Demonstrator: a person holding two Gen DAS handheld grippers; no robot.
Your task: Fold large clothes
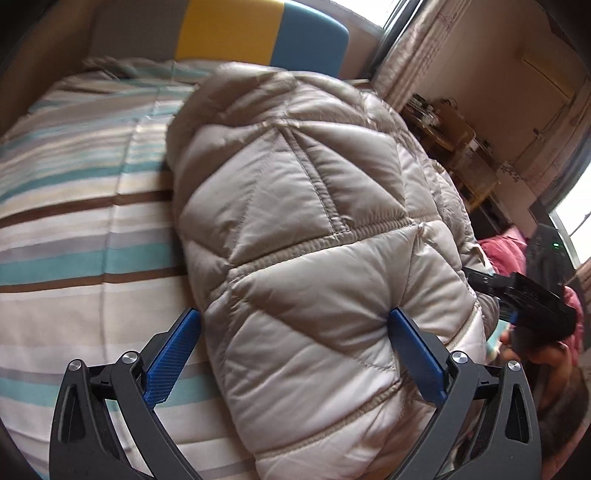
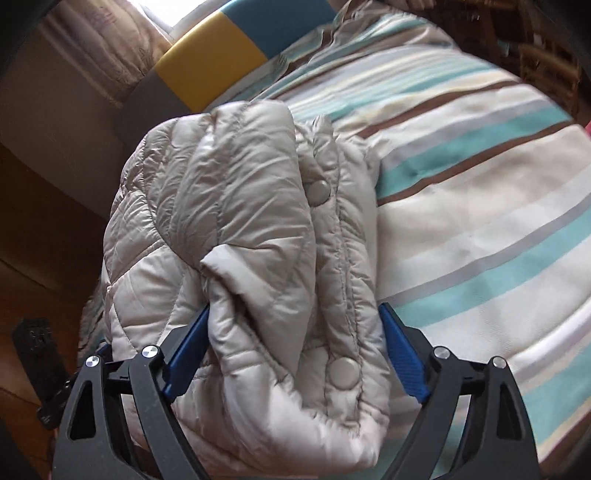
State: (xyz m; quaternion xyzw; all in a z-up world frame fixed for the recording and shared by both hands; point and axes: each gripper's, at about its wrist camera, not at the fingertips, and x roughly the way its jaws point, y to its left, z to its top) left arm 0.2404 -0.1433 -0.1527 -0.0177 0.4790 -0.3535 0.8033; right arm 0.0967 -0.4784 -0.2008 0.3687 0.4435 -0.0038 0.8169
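While the beige quilted puffer jacket (image 1: 317, 236) lies bundled on the striped bed cover (image 1: 74, 206), both grippers stand wide around it. The jacket is glossy, puffy nylon stitched into angular panels with gathered seams; the bed cover is smooth cloth in bands of cream, teal, grey and brown. In the left wrist view the left gripper (image 1: 291, 328) has its ribbed blue pads spread wide, the right-hand pad dimpling the jacket's side and the other pad just beside the fabric, so the jacket sits between the jaws without being clamped. In the right wrist view the right gripper (image 2: 295, 321) is likewise spread wide with a thick fold of the jacket (image 2: 240, 221) between its pads; whether the pads press on it cannot be told. Only this view shows the jacket's front placket with two round beige snap buttons (image 2: 319, 190). Only the left wrist view shows the other black gripper body at the jacket's far edge, a pink cloth (image 1: 506, 251) and a cluttered wooden shelf (image 1: 454, 147). Both views show a headboard (image 1: 258, 33) with yellow and blue panels.
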